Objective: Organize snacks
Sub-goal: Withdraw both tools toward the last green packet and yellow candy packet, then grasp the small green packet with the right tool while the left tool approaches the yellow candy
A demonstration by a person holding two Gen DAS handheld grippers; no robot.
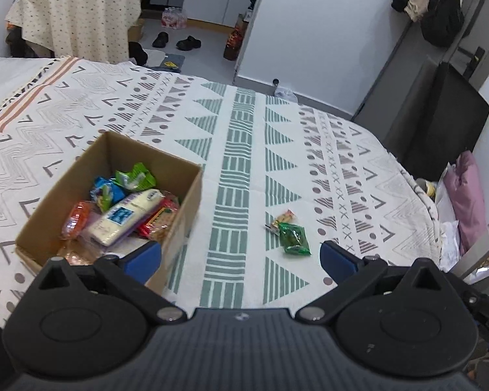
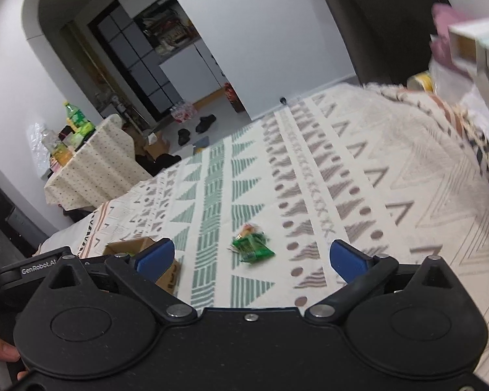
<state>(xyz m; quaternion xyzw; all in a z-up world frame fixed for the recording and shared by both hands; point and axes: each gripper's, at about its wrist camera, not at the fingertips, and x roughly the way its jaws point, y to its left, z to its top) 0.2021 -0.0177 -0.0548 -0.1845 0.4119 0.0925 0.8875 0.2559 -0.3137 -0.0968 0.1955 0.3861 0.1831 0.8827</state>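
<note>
Snacks still loose: a green packet (image 2: 252,248) and a small tan one (image 2: 249,228) touching it, dead ahead between your right gripper (image 2: 252,259) fingers, spread and empty. Lower squarely and pinch the green packet's middle. Cardboard box (image 1: 114,202) sits left; left gripper (image 1: 241,257) spread too.

left gripper (image 1: 241,257) wide open, right gripper (image 2: 251,259) wide open

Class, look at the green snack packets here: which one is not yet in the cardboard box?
The dark green packet lying on the patterned cloth, right of the cardboard box. The lighter green packet already sits inside the box.
</note>
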